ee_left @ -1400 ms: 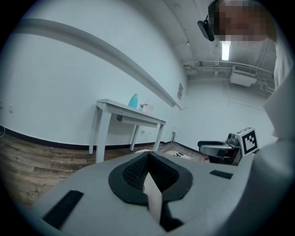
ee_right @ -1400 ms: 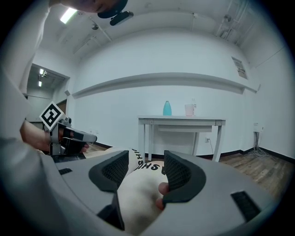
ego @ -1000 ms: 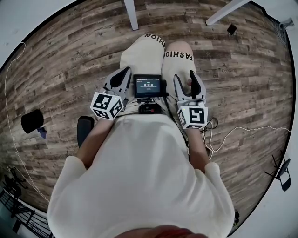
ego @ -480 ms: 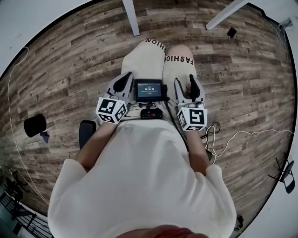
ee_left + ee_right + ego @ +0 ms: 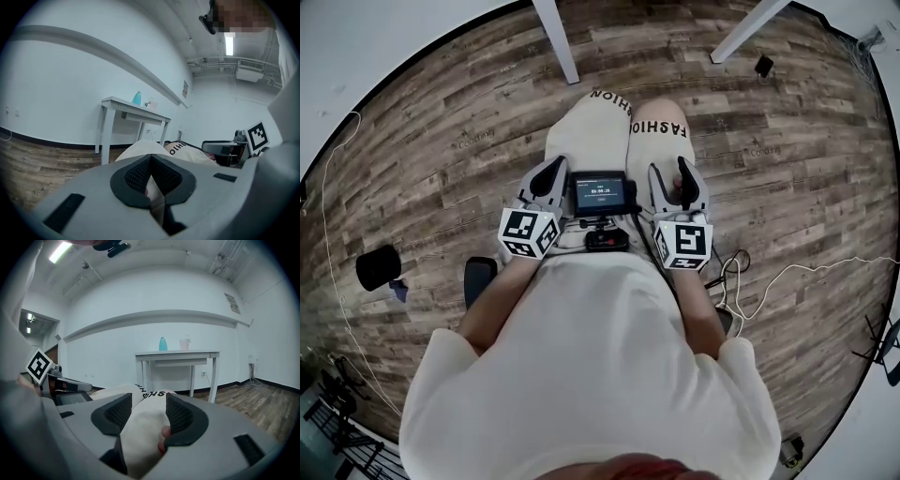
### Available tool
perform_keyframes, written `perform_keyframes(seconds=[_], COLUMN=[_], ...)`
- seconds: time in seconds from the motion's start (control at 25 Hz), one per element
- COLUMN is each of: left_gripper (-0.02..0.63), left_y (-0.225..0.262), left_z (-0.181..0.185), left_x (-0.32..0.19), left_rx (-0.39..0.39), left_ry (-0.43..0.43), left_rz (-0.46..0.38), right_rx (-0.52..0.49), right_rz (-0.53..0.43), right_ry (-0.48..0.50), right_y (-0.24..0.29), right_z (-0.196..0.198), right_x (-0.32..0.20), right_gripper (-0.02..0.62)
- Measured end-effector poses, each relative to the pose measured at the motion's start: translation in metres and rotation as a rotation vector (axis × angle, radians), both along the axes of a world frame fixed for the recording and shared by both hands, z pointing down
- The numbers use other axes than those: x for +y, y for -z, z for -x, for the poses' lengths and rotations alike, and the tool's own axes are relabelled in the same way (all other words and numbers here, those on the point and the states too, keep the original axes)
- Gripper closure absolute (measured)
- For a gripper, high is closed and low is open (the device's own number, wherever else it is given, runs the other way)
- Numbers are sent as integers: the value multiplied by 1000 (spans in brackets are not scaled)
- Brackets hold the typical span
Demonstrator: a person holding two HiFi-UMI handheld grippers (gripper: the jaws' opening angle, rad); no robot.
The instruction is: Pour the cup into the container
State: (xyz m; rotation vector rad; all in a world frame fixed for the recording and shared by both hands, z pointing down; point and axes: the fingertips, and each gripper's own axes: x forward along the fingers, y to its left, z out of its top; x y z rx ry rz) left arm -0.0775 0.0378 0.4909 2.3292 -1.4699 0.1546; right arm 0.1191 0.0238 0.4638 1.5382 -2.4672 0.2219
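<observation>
Left gripper (image 5: 150, 161): dark ribbed pads meet at the tips, jaws closed, nothing caught in them. Right gripper (image 5: 148, 402): jaws stand apart and have just been closing a little. Only the cream trouser leg (image 5: 140, 427) shows through the gap, and the pads press on nothing. Both grippers rest low over the lap of the seated person and point forward along the thighs. From the head view, the left gripper (image 5: 551, 171) and right gripper (image 5: 672, 174) flank a small screen (image 5: 598, 193), lit and mounted on a black bracket. Marker cubes sit at the rear of each, left cube (image 5: 530, 232) and right cube (image 5: 682, 242), close against the hem of the cream shirt (image 5: 591, 356). Black lettering runs across the knees of the trousers. The floor is wood plank (image 5: 431, 150), with a white cable (image 5: 787, 272) looping off to the right and a dark round object (image 5: 377, 267) lying at the left. A white table (image 5: 178, 354) stands well ahead against the white wall. On its top are a teal container (image 5: 162, 344) and, just beside it, a pale cup (image 5: 184, 344), both upright. Whether they touch cannot be told at this range. The left gripper view shows the same pair, with the container (image 5: 137, 98) nearer the table's end than the cup (image 5: 151, 104). Both are well apart from either gripper.
</observation>
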Motion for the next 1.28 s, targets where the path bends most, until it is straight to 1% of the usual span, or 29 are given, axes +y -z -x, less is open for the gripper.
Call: perform_keyframes(seconds=[0.48,0.6,0.8,0.96,1.28], left_gripper=[597,597,597,597,597], left_y=[-2,-3,-3,1,-3], left_z=[0,2,1,3,4], left_x=[-4,-4,-4,-3,-3], left_rx=[-3,8,49,53,55], left_ry=[-7,-7,-3,-1,0], left_rz=[9,10,16,5,32], right_rx=[25,33,48,64,77], right_rz=[5,7,-3,-5,5], right_ry=[-25,-25,-23,-27,-30], right_y=[-1,-2,-2,-1,-5], right_z=[1,1,0,2,4], right_x=[-2,-2,-1,-1,-2], right_gripper=[375,376,376,377,385])
